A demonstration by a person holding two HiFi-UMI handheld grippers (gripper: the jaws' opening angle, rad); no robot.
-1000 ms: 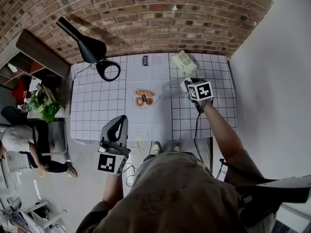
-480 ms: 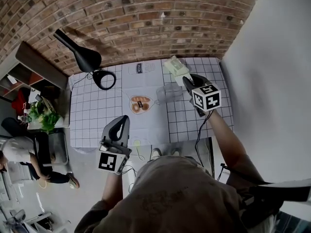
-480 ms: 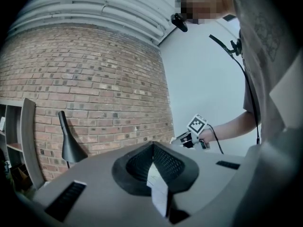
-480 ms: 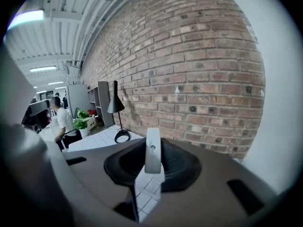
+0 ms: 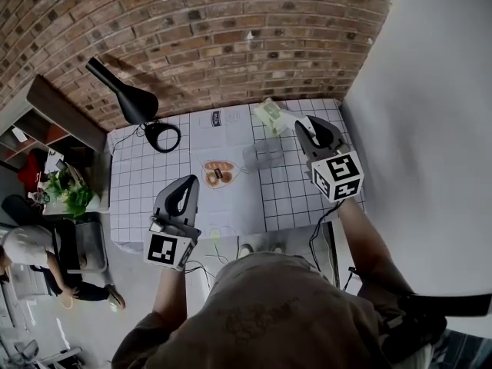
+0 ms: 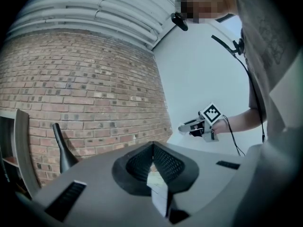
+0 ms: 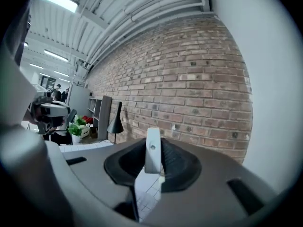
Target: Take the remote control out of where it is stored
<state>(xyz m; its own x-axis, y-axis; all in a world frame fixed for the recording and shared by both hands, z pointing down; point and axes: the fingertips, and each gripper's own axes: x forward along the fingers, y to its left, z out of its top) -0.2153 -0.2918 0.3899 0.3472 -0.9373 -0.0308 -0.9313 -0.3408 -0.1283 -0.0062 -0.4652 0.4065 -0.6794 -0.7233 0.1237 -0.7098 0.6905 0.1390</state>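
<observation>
A slim white remote control (image 7: 153,156) stands upright between the jaws of my right gripper (image 7: 152,145), which is shut on it. In the head view that right gripper (image 5: 308,126) is raised above the table's right side, clear of the see-through plastic box (image 5: 264,154) on the checked tablecloth (image 5: 154,183). The remote's white end (image 5: 306,121) shows at the jaw tips. My left gripper (image 5: 187,183) hangs over the table's near edge, its jaws together with nothing in them. In the left gripper view it (image 6: 152,148) points at the brick wall.
A black desk lamp (image 5: 127,98) stands at the back left. A pale green packet (image 5: 270,114) lies at the back, and a heart-shaped dish (image 5: 218,173) holding brown items sits mid-table. A white wall bounds the right; a plant (image 5: 68,191) and shelves stand left.
My right gripper has risen from beside the see-through box and drawn back toward the right with the white remote in it. The left gripper has stayed near the table's front edge.
</observation>
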